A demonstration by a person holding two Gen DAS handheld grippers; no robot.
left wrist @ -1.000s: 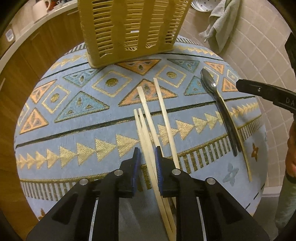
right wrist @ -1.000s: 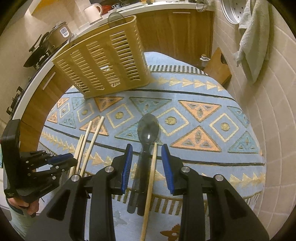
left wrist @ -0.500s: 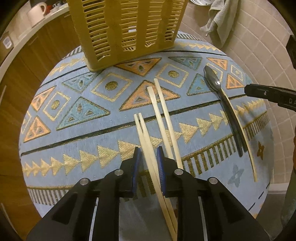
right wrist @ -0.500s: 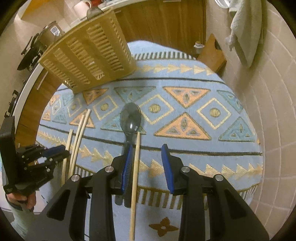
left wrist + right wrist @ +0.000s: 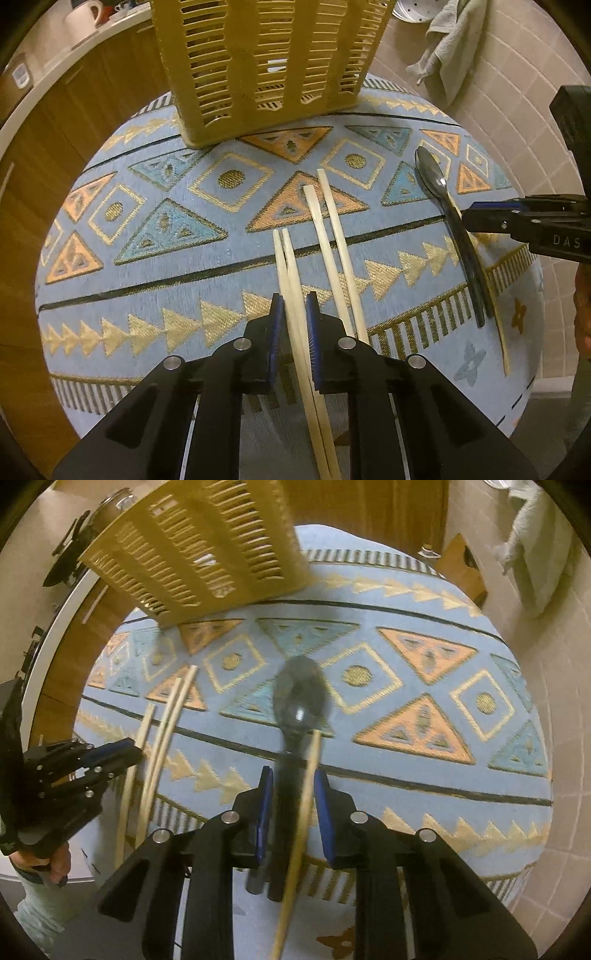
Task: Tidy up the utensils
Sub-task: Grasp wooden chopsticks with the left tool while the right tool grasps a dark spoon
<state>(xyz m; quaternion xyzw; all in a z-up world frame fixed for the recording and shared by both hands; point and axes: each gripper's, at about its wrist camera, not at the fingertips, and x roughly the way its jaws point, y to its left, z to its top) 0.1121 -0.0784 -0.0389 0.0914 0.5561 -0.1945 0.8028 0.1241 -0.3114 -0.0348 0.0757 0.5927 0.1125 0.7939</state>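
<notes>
Seen over a round table draped in a patterned blue cloth (image 5: 155,258): left gripper (image 5: 293,317) lowered over a pair of pale chopsticks (image 5: 291,280), blue-padded fingers (image 5: 276,325) narrowed to a slim gap with both sticks running between them; pads close against the sticks, firm clamping not confirmable. Lying free just to the right on the cloth, a second pair of chopsticks (image 5: 332,236), tips pointing toward a yellow slatted utensil basket (image 5: 266,62) standing at the far edge of the table. Farther right, a dark spoon (image 5: 448,221) with bowl toward the basket, a single thin stick (image 5: 495,295) beside its handle, and the right gripper (image 5: 476,219) reaching in from the side at the spoon's neck.

From the right wrist camera: right gripper (image 5: 291,801) partly open, wider than the left, straddling the spoon (image 5: 299,698) handle and the lone stick (image 5: 304,797) together; picture blurred, contact between pads and either item not discernible. Spoon bowl resting on the cloth (image 5: 424,760) ahead of the fingertips. Left gripper (image 5: 122,751) visible at the left edge at the chopsticks (image 5: 147,746), basket (image 5: 199,542) tilted in view beyond. Grey towel (image 5: 450,48) hanging on the tiled wall behind.
</notes>
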